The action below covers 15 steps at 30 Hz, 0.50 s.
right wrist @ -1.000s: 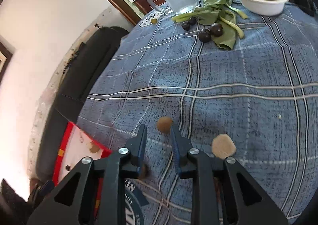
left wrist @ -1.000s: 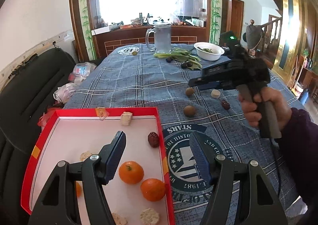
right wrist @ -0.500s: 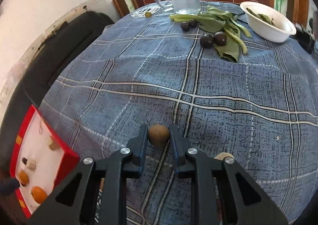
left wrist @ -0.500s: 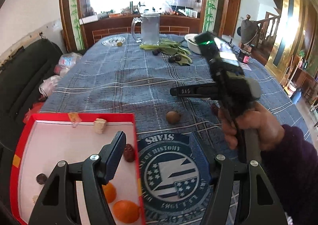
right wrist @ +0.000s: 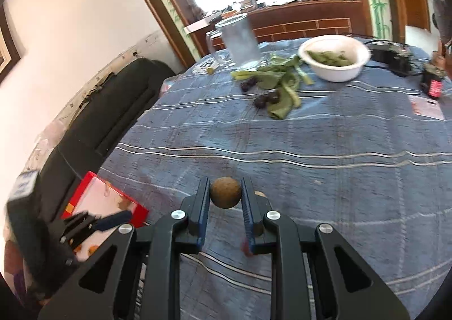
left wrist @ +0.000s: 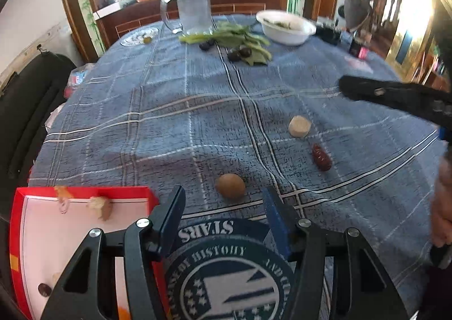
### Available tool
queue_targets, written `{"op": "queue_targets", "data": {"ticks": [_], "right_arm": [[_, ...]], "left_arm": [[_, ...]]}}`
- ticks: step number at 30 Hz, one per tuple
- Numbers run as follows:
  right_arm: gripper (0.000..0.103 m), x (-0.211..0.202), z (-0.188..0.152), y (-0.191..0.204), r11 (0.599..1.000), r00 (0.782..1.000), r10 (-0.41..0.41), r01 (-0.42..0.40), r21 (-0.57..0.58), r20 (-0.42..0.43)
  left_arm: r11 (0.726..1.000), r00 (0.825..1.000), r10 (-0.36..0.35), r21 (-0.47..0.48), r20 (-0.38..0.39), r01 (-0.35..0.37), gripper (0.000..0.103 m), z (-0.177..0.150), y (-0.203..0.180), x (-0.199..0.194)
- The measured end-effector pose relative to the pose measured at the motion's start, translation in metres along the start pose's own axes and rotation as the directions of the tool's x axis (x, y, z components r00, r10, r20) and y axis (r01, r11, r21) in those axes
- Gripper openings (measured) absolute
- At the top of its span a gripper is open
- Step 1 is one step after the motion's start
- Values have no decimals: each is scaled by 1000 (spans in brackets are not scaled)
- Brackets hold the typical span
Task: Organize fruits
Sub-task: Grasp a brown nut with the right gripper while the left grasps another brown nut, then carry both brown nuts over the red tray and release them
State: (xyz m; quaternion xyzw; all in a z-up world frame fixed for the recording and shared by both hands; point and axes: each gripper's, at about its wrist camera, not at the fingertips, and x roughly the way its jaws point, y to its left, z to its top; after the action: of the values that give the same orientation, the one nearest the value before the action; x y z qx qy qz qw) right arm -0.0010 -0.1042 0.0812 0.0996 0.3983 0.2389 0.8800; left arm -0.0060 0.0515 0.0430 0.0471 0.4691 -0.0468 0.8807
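Observation:
A round brown fruit (right wrist: 225,192) is clamped between the pads of my right gripper (right wrist: 225,201), held a little above the blue checked tablecloth (right wrist: 310,150). My left gripper (left wrist: 223,212) hovers low over the cloth beside the red tray (left wrist: 84,191), and its jaws are closing. A second brown fruit (left wrist: 230,185) lies on the cloth just ahead of the gap between its tips, untouched. The right gripper (left wrist: 350,86) shows blurred at the right of the left wrist view. The tray holds pale food pieces and an orange fruit.
A beige round piece (left wrist: 299,126) and a red date (left wrist: 321,156) lie on the cloth to the right. Dark plums (left wrist: 239,53), green leaves, a white bowl (left wrist: 285,26) and a glass mug (left wrist: 195,9) stand at the far side. A black sofa borders the table's left edge.
My right gripper closed on a brown fruit and lifted it off the cloth. My left gripper moved from above the tray to the second brown fruit, and its jaws narrowed.

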Motion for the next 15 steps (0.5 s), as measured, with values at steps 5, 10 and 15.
{"op": "queue_targets", "data": {"ticks": [5,10,15], "right_arm": [[24,6,1,-22,997,999,33,-30,72,-29],[24,14,-1,-25,994,997,56,-50,100,-55],[24,13,-4,-21,994,997,58,-53,91,-52]], "left_arm": [[1000,1000,3,-9,-29,-3,40,5,-1,16],[1000,998,-11,0,-60,11,26,5,-5,32],[1000,999,-27,7,-39,28,25,4,-8,30]]}}
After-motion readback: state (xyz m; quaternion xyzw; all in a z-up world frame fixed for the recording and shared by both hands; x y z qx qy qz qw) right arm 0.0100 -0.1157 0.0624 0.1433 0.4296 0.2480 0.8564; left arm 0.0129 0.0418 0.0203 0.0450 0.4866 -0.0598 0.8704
